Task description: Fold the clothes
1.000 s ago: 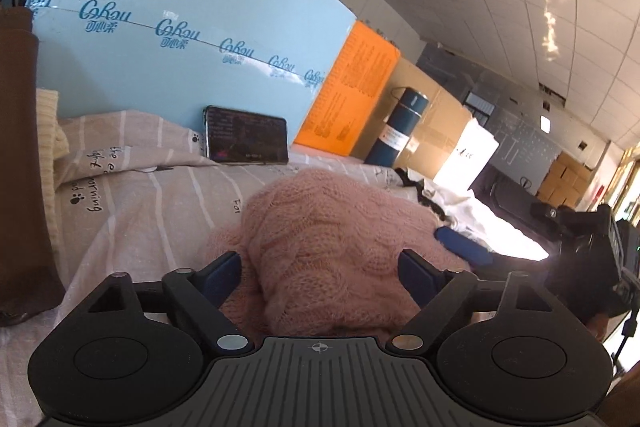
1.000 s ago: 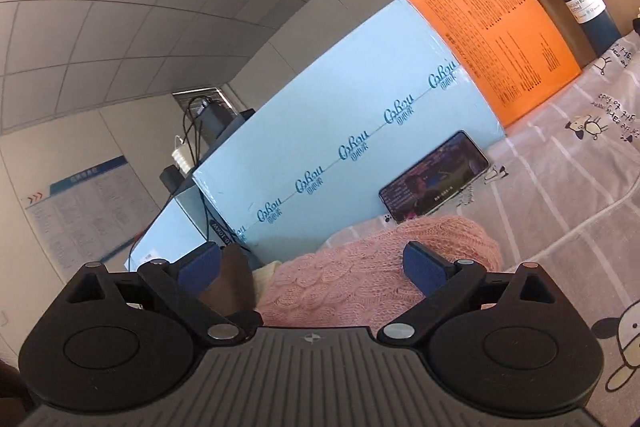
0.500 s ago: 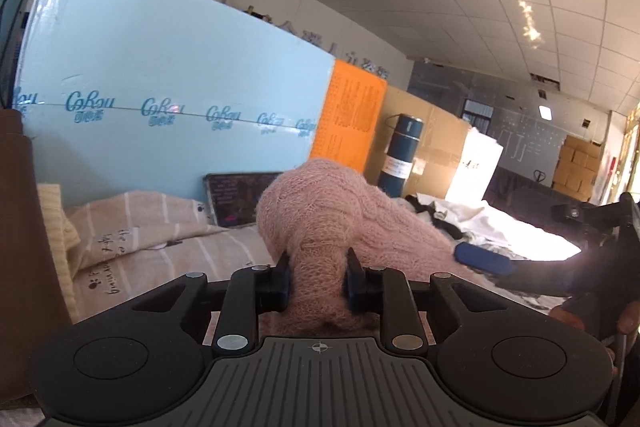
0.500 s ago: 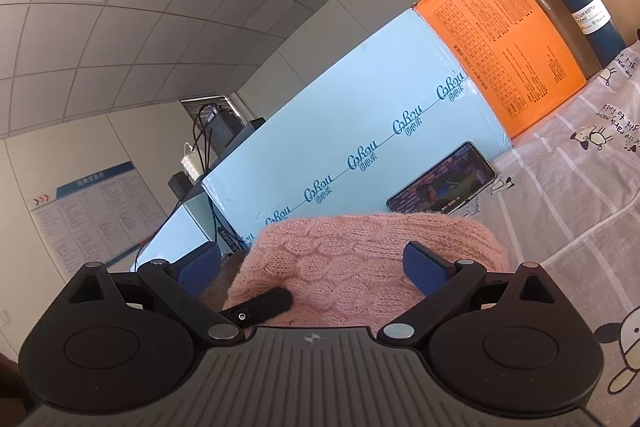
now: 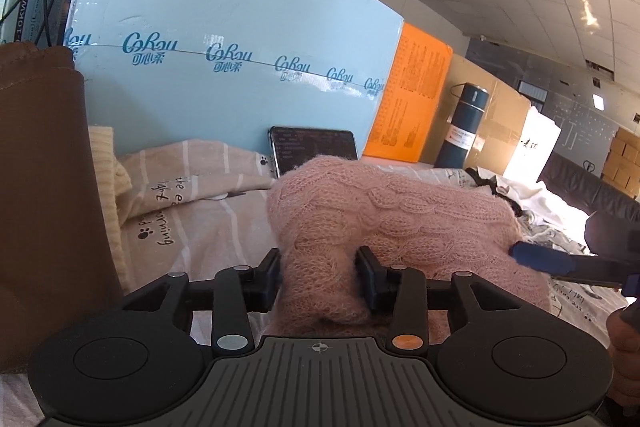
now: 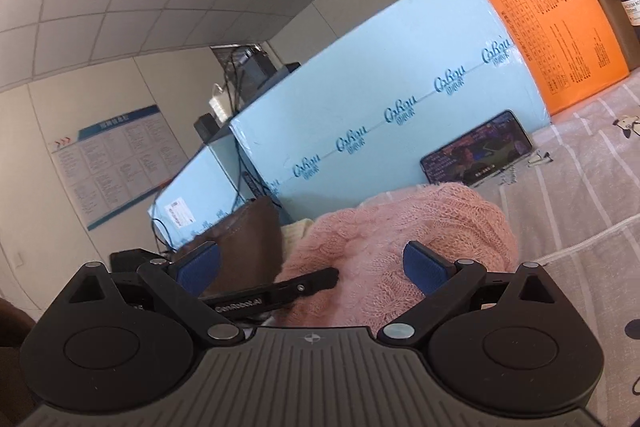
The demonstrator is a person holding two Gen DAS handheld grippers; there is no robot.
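Note:
A pink cable-knit sweater lies bunched on the striped bedsheet. My left gripper is shut on a thick fold of the pink sweater at its near edge. My right gripper is open, its blue pads spread wide, with the sweater in front of it and between its fingers. The right gripper's blue fingertip shows at the sweater's right end in the left wrist view. The left gripper's black finger shows in the right wrist view.
A brown garment and a cream knit stand at the left. A phone leans on a light blue board. An orange board, a blue flask and white clothes are at the right.
My left gripper shut on the pink sweater and lifted it; it now sits lower and its jaws stand a bit wider on the fold. The right gripper stayed open.

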